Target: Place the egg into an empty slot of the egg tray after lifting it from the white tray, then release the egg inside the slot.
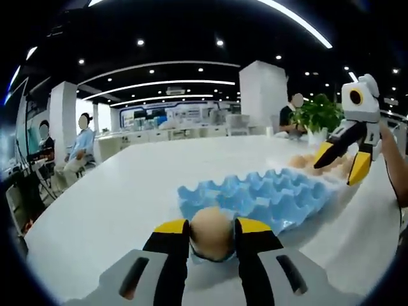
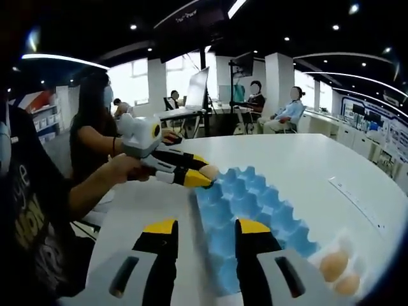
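A tan egg (image 1: 211,233) sits pinched between the yellow-tipped jaws of my left gripper (image 1: 212,231), which is shut on it just above the near edge of the blue egg tray (image 1: 274,194). In the right gripper view the left gripper (image 2: 201,176) holds the same egg (image 2: 209,171) over the far corner of the blue tray (image 2: 245,207), whose slots look empty. My right gripper (image 2: 206,228) is open with nothing between its jaws, hovering above the tray. It also appears as the right gripper (image 1: 342,162) beyond the tray, near the eggs (image 1: 305,162) in the white tray.
A white tray (image 2: 357,255) with two eggs (image 2: 334,265) lies at the lower right, beside the blue tray. All of this rests on a large white table (image 1: 127,185). A person's arm (image 2: 95,182) holds the left gripper. People sit at desks in the background; a green plant (image 1: 317,115) stands beyond the table.
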Demonstrator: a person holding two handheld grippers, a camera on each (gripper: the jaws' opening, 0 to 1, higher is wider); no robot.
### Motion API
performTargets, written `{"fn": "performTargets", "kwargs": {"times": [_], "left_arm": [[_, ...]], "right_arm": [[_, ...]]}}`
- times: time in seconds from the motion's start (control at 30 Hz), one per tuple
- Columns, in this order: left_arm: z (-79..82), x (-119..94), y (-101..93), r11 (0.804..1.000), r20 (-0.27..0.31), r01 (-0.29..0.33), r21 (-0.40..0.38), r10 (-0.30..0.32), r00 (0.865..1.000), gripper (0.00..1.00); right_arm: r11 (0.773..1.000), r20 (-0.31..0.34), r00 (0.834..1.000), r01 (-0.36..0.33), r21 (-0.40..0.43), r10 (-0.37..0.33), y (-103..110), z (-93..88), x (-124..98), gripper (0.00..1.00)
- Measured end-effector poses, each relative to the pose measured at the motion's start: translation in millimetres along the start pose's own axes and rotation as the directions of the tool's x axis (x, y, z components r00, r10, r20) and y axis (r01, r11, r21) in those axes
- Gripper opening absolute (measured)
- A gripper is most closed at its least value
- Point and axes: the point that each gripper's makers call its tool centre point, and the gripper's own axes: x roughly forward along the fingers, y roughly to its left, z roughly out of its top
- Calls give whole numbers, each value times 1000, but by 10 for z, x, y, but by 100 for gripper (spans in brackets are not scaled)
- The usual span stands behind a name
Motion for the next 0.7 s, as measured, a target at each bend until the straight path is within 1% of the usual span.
{"fn": "performTargets", "kwargs": {"times": [0.1, 0.4, 0.47, 0.5, 0.53, 0.6, 0.7], "left_arm": [[4, -21, -30, 1000, 3, 1, -4, -1, 1000, 28], [63, -25, 35, 1000, 23, -2, -10, 2, 1000, 29], [80, -12, 29, 1000, 29, 3, -5, -3, 1000, 31], [107, -11, 39, 1000, 44, -2, -3, 2, 999, 34], [110, -10, 42, 1000, 46, -1, 2, 1, 999, 35], [99, -6, 29, 1000, 36, 8, 6, -8, 999, 36], [105, -5, -7, 1000, 39, 23, 11, -23, 999, 38]], "right_arm": [[1000, -1, 1000, 0, -1, 0, 1, 0, 2, 37], [1000, 0, 1000, 2, -8, -2, -2, 10, -15, 37], [1000, 2, 1000, 4, -11, -4, -2, 15, -22, 37], [1000, 2, 1000, 5, -12, -5, -14, 18, -30, 37], [1000, 2, 1000, 5, -13, -5, -24, 19, -35, 37], [1000, 3, 1000, 8, -15, -8, -27, 23, -43, 37], [1000, -6, 1000, 11, -27, -12, -44, 10, -68, 37]]}}
